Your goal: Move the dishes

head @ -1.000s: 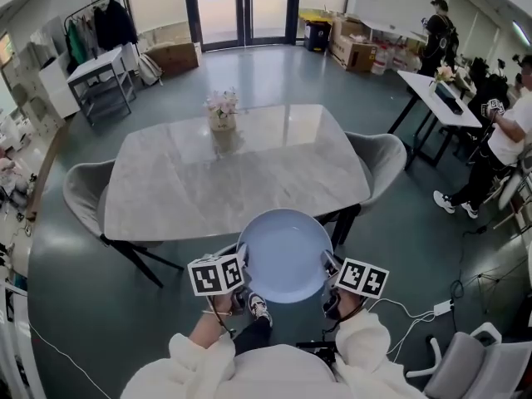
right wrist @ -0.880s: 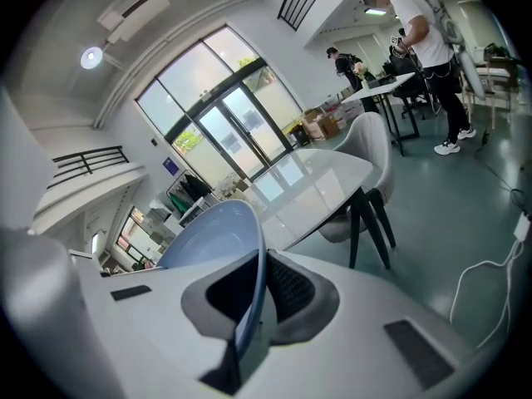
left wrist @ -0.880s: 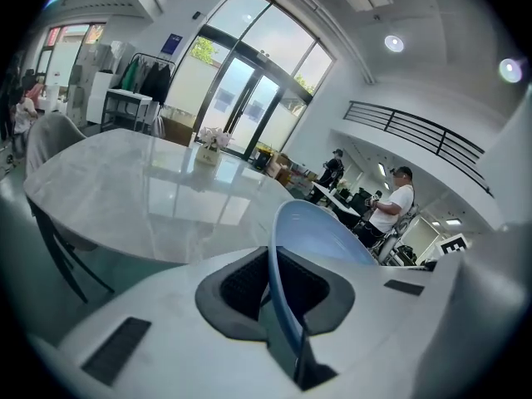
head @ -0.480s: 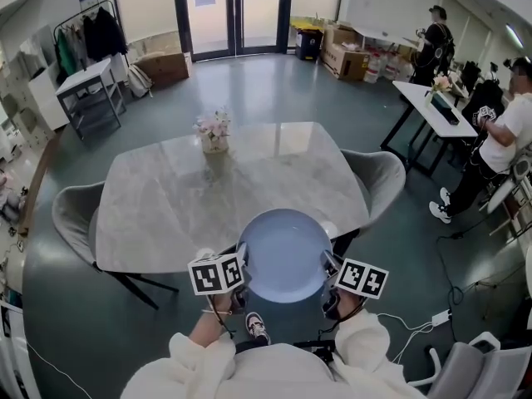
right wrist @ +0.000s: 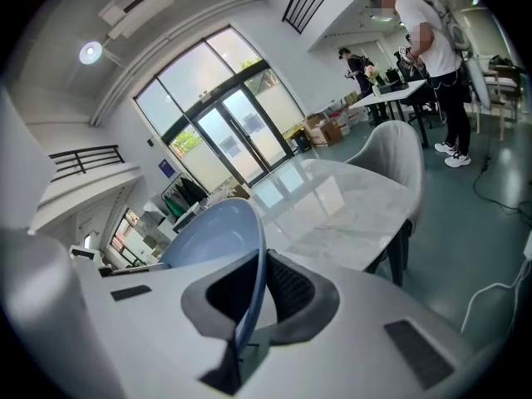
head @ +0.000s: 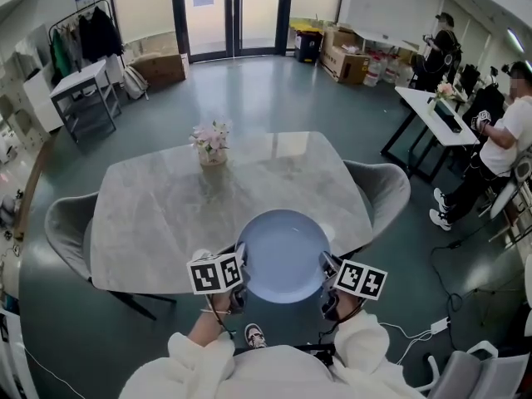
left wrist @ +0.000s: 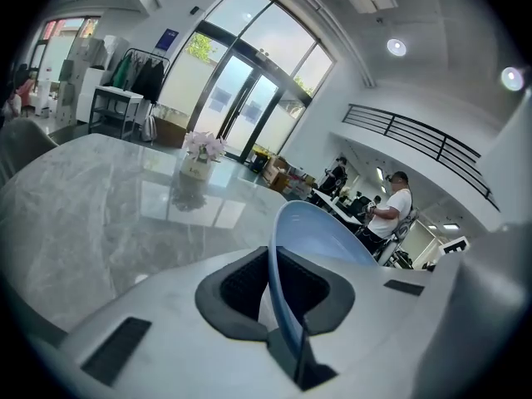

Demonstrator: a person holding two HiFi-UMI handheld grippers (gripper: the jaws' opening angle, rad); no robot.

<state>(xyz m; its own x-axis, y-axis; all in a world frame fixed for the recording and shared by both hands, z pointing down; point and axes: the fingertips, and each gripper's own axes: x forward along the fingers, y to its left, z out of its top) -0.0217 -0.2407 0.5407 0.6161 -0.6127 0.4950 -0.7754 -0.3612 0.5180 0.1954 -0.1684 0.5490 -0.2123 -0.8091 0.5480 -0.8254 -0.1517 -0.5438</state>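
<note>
1. The pale blue plate [head: 284, 254] is held level between the two grippers, over the near edge of the table [head: 183, 206].
2. The left gripper [head: 240, 268] has its jaws almost together, clamped on the plate's left rim. The right gripper [head: 325, 266] pinches the opposite rim the same way.
3. The plate is round, smooth and shallow, with a thin edge. The pads [left wrist: 241, 288] are dark and ribbed. The tabletop is glossy, grey-veined stone.

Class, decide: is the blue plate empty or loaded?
Empty. In the head view the plate shows only bare blue, nothing on it.
</note>
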